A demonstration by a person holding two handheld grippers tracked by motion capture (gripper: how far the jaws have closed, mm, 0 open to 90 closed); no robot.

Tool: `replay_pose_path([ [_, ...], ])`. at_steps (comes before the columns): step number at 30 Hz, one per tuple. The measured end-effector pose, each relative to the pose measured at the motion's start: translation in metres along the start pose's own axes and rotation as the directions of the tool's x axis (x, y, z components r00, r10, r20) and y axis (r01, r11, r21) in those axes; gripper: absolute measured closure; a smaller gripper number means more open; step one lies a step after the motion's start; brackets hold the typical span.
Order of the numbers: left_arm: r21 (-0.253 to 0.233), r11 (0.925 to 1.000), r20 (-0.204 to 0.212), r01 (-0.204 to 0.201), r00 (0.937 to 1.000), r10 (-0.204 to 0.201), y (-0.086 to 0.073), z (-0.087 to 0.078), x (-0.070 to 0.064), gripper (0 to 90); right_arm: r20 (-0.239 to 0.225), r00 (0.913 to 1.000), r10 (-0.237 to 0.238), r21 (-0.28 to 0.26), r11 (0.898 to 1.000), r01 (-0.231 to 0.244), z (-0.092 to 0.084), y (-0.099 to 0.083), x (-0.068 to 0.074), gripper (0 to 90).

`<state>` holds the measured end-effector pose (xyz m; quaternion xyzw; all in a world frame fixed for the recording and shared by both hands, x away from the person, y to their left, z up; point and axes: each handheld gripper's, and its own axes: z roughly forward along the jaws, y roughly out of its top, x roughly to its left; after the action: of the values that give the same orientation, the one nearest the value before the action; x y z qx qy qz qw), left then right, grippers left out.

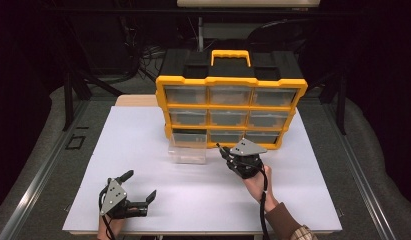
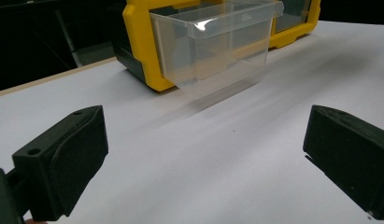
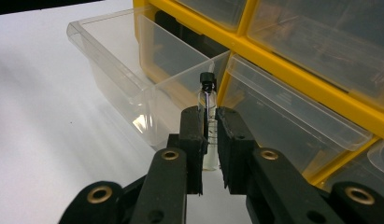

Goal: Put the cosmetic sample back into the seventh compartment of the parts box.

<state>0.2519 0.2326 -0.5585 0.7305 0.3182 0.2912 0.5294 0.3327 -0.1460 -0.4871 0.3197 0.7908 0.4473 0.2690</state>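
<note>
A yellow and black drawer organiser (image 1: pixel 230 105) stands upright at the back of the white table (image 1: pixel 143 190). Its bottom-left clear drawer (image 1: pixel 187 148) (image 2: pixel 213 42) (image 3: pixel 129 70) is pulled out towards me. My right gripper (image 1: pixel 224 152) (image 3: pixel 210 135) is shut on a small clear glass vial with a black cap (image 3: pixel 208 100), held upright just right of the open drawer, in front of the bottom row. My left gripper (image 1: pixel 140 185) (image 2: pixel 203 154) rests open near the table's front left, its jaws wide apart with nothing between them.
The organiser's other clear drawers (image 1: pixel 228 117) are pushed in. Its yellow handle (image 1: pixel 231 55) stands on top. Dark stands and cables (image 1: pixel 138 55) fill the space behind the table. White tabletop lies between the two grippers.
</note>
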Motion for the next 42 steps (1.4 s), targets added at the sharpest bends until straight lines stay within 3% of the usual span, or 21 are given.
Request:
replay_pose_path([
  [42,-0.005,1.0000,-0.003,0.003,1.0000,-0.003,0.000,0.000,-0.001,0.1,-0.003,0.9987,-0.051,-0.033,0.998,0.051,0.004,0.040,0.005,81.2],
])
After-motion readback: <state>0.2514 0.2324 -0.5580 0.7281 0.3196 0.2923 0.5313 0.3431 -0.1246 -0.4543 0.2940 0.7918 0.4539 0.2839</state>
